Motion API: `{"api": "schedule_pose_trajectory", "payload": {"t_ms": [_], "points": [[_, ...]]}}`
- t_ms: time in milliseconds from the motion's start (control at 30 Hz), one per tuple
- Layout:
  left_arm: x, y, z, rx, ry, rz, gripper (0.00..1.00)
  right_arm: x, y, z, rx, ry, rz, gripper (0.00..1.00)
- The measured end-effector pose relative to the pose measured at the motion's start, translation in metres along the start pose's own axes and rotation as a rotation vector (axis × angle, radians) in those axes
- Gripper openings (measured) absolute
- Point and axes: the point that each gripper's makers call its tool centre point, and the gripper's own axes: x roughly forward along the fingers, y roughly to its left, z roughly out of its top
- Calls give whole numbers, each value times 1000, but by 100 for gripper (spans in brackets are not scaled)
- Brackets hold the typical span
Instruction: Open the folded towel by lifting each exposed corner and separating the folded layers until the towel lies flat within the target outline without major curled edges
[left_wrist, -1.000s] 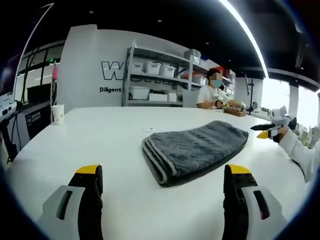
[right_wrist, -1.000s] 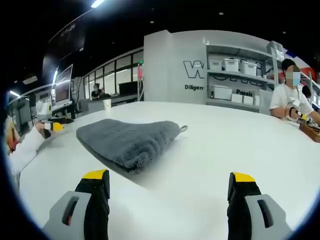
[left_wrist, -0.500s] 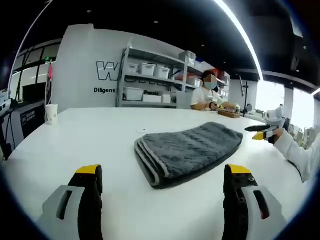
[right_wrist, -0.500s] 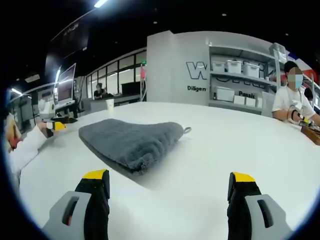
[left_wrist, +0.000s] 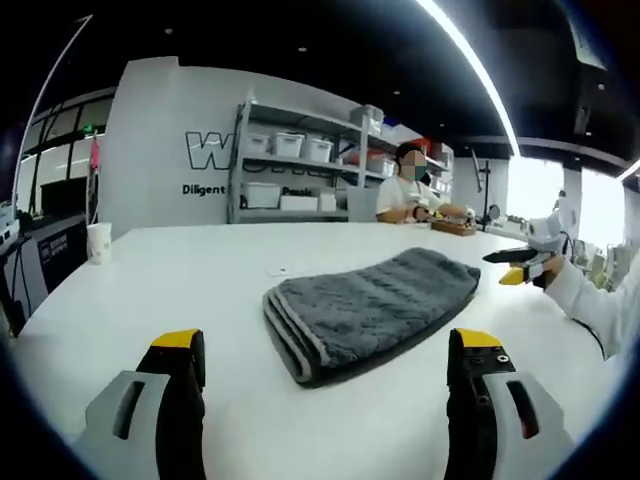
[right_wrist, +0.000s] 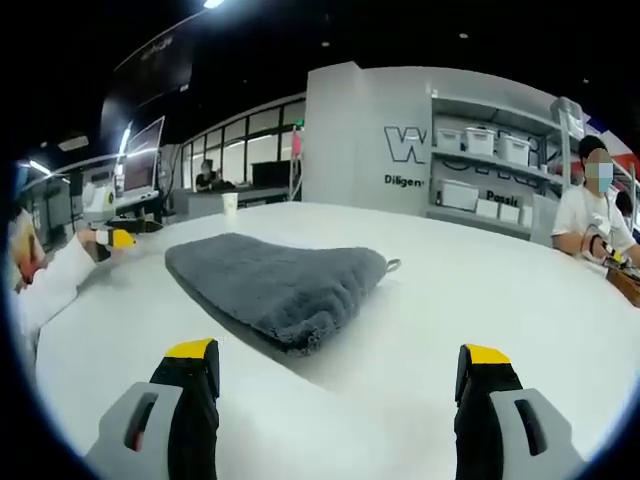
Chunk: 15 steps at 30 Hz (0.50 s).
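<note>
A dark grey towel (left_wrist: 370, 305) with a lighter edge trim lies folded on the white table (left_wrist: 200, 290), its stacked layers facing the left gripper view. In the right gripper view the same towel (right_wrist: 278, 284) shows its rounded fold and a small hanging loop (right_wrist: 393, 265). My left gripper (left_wrist: 330, 385) is open, short of the towel, with nothing between its yellow-tipped jaws. My right gripper (right_wrist: 340, 390) is open too, on the opposite side of the towel. The right gripper (left_wrist: 520, 268) also shows at the right of the left gripper view, and the left gripper (right_wrist: 118, 238) at the left of the right gripper view.
A paper cup (left_wrist: 98, 241) stands near the table's far left edge. A small white scrap (left_wrist: 276, 270) lies beyond the towel. A seated person (left_wrist: 405, 195) works at the far side. Shelves with white bins (left_wrist: 290, 170) stand against the back wall.
Both views have shifted slightly, so the towel sits a little lower and nearer in each. The towel itself has not been touched, and both grippers stay open.
</note>
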Motion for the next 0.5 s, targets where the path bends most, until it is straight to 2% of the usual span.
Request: {"api": "schedule_pose_trajectory", "payload": {"t_ms": [233,500], "points": [[1,-15,8,32,-12,-43,100,19,26,5,-59,29,27,99],[-1,-20,13,55,-11,-67,100,54,75,32,-186,45,108,98]]}}
